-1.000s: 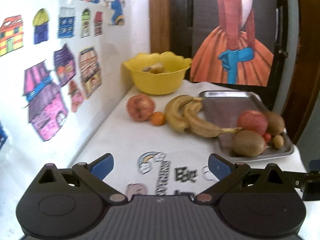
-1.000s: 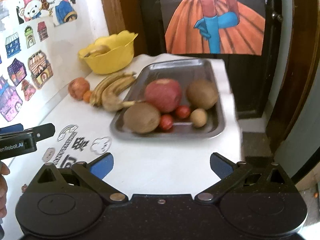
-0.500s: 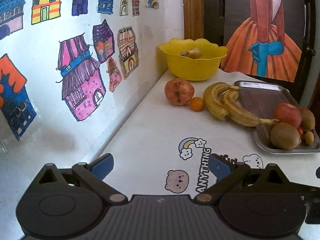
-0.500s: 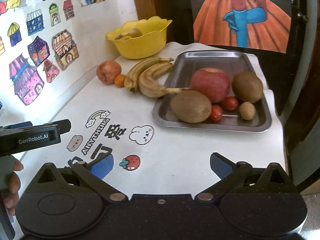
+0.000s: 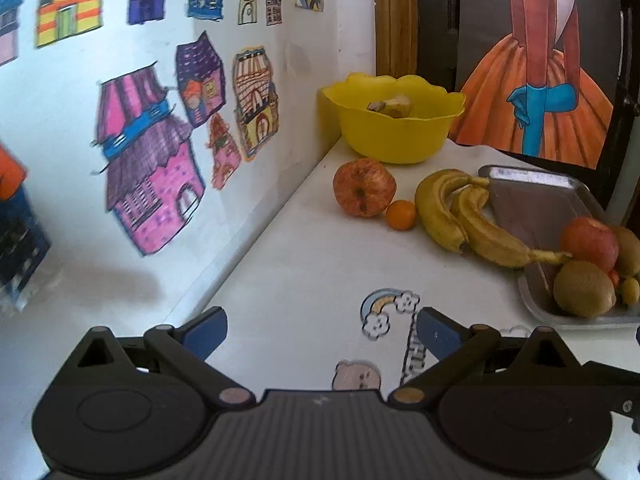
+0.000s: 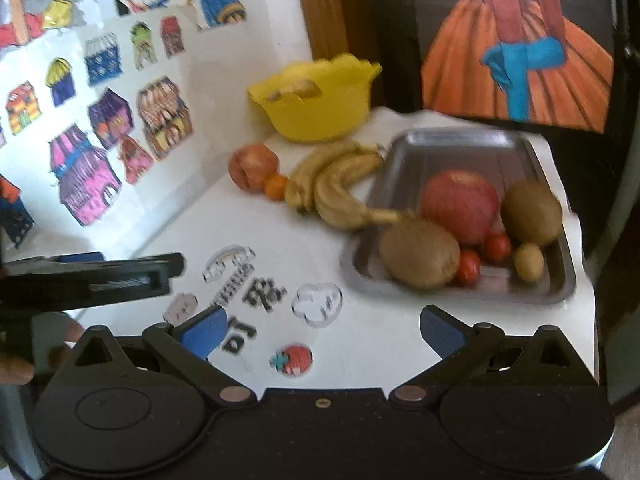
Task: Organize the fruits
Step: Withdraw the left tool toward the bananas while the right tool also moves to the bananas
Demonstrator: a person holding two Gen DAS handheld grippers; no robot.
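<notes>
A red apple, a small orange and two bananas lie on the white table. A steel tray to the right holds a red apple, kiwis and small fruits. My left gripper is open and empty, well short of the fruit. In the right wrist view the tray holds the apple, two kiwis and small tomatoes. My right gripper is open and empty, near the table's front.
A yellow bowl with something inside stands at the back by the wall. The wall on the left carries house drawings. A door poster is behind the table. The table's right edge drops off beside the tray.
Both grippers have shifted left and drawn back a little, so the wall fills more of the left view. No fruit has moved. Both stay open.
</notes>
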